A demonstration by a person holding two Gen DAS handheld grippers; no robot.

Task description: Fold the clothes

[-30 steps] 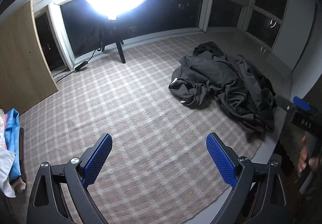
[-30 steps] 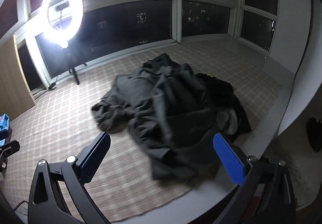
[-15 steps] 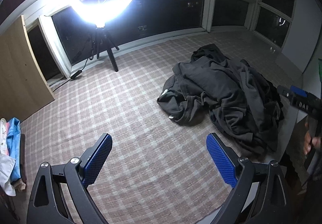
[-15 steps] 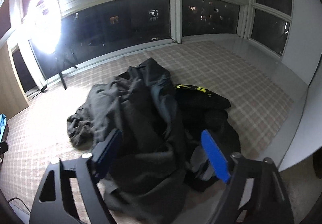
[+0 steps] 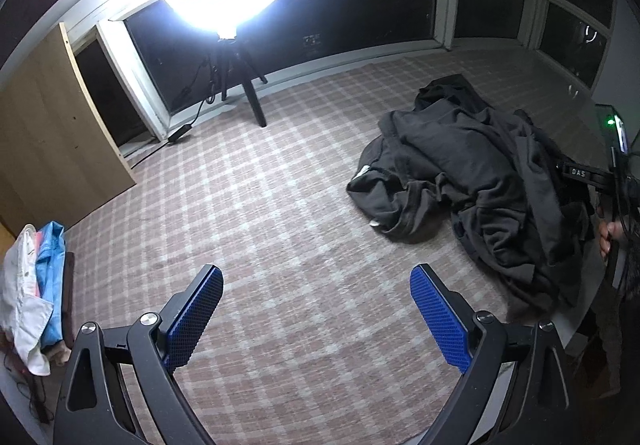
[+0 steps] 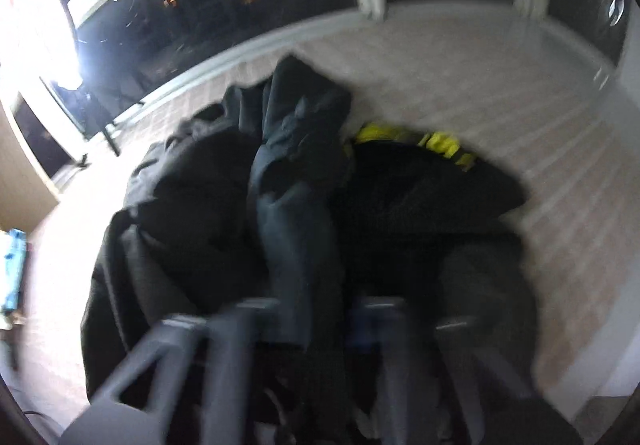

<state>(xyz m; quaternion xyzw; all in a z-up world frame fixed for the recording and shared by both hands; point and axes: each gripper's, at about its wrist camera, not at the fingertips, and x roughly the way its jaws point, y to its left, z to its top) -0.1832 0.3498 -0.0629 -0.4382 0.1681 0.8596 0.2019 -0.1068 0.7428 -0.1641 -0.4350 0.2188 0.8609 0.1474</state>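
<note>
My left gripper has 2 black arms with silver screws and blue dimpled pads. At the right edge, white lettering marks my black right gripper, near bare fingers.

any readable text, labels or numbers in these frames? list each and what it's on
"DAS" – white letters on the black body of the right gripper, at the right edge of the left wrist view.
Yellow print on the black garment – too blurred to read.
White tag on the dark clothes pile – too small to read.
Nothing else legible.
</note>
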